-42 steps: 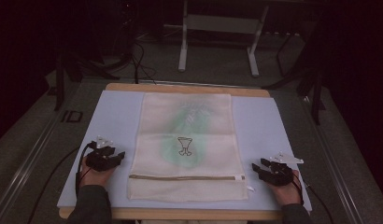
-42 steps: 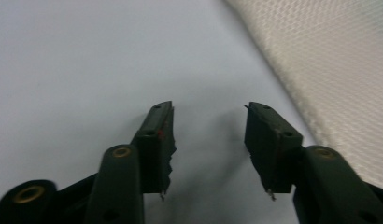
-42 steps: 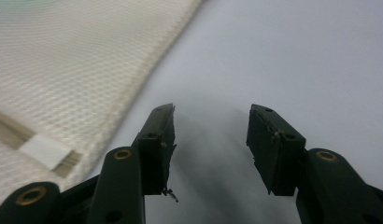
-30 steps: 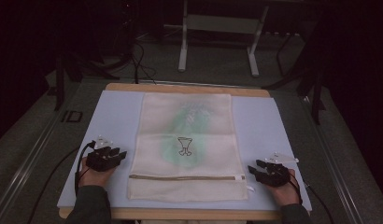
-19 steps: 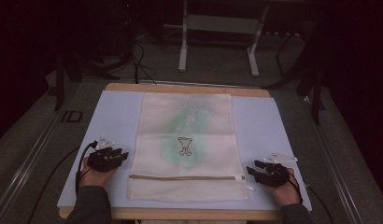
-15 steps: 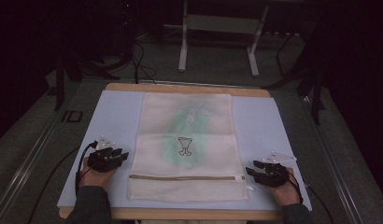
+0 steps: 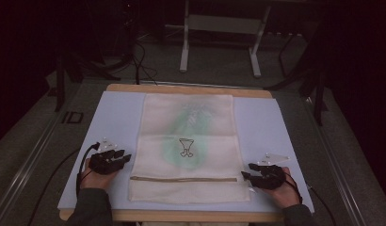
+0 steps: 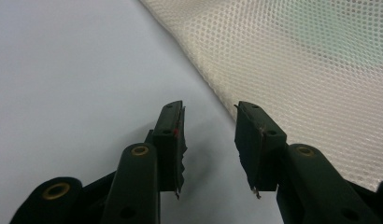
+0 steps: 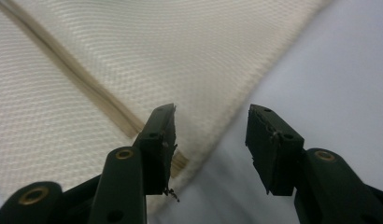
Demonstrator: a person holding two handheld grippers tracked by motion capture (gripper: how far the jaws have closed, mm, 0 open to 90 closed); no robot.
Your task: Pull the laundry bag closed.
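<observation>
A cream mesh laundry bag (image 7: 188, 146) lies flat on the pale blue mat (image 7: 116, 117), with a zipper (image 7: 181, 179) across its near end and a greenish item with a small printed figure (image 7: 185, 147) showing through. My left gripper (image 7: 127, 157) rests open on the mat just left of the bag's edge; the left gripper view has the mesh (image 8: 297, 60) off to the right of the jaws. At the bag's right edge near the zipper's end my right gripper (image 7: 244, 174) is open. One jaw sits over the mesh (image 9: 110, 56) and zipper (image 9: 87, 88).
The mat covers a wooden table (image 7: 191, 88) whose edge shows at the far and near sides. Cables trail from both grippers. Beyond the table stand a white frame (image 7: 219, 33) and dark stands on a grey floor.
My right gripper has crept left to the bag's right edge by the zipper end. The left gripper has edged slightly right toward the bag.
</observation>
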